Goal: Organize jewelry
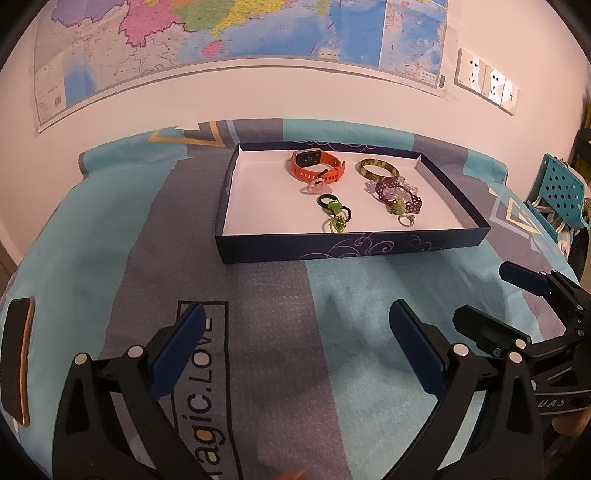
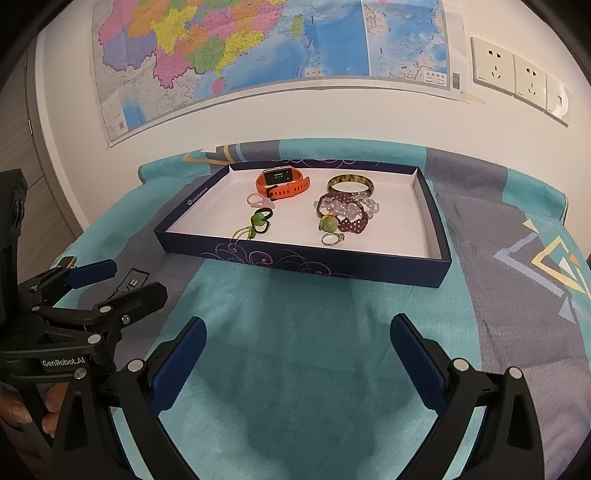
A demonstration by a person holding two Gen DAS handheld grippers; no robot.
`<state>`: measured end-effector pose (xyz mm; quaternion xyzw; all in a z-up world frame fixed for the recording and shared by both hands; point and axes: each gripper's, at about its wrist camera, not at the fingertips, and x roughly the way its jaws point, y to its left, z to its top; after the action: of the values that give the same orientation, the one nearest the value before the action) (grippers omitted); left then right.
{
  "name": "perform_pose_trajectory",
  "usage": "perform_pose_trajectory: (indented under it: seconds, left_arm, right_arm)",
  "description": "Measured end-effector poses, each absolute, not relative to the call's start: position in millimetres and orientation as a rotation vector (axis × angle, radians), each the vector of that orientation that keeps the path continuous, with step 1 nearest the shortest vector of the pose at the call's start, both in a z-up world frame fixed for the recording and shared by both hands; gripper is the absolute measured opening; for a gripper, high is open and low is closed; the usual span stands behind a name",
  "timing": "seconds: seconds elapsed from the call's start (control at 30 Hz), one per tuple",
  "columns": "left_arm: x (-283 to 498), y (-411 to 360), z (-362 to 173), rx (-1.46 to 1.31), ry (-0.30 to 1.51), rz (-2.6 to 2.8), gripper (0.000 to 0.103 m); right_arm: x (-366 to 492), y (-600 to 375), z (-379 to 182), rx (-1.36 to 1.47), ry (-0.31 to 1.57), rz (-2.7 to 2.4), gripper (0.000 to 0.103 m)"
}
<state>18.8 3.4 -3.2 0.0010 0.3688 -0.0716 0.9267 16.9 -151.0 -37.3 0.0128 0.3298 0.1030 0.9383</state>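
A shallow dark blue box point(image 1: 354, 245) point(image 2: 306, 260) with a white floor lies on the bed cover. Inside are an orange watch point(image 1: 317, 165) point(image 2: 282, 182), a mottled bangle point(image 1: 377, 169) point(image 2: 351, 183), a maroon bead bracelet point(image 1: 399, 195) point(image 2: 345, 212), a pink ring point(image 1: 313, 187) point(image 2: 255, 200), a silver ring point(image 1: 406, 220) point(image 2: 331, 239), a black ring point(image 1: 327, 199) and green bead charms point(image 1: 335, 214) point(image 2: 258, 221). My left gripper point(image 1: 297, 343) point(image 2: 118, 280) is open and holds nothing, short of the box. My right gripper point(image 2: 297, 354) point(image 1: 491, 295) is open too, beside it.
A teal and grey bed cover point(image 1: 258, 332) spreads under everything. A phone with an orange rim point(image 1: 18, 358) lies at the far left. A map point(image 1: 221, 33) and wall sockets point(image 2: 517, 79) are behind the box. A teal perforated chair point(image 1: 557, 188) stands at the right.
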Motion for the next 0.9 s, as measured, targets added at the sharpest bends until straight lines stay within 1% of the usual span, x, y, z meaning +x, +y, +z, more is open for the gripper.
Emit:
perform_pose_trajectory:
  seconds: [0.9]
  left_arm:
    - [16.0,1.9,-1.3,0.003,0.757,-0.144,0.098]
  right_arm:
    - [14.7,-150.7,-39.0,0.037,0.68,0.221,0.096]
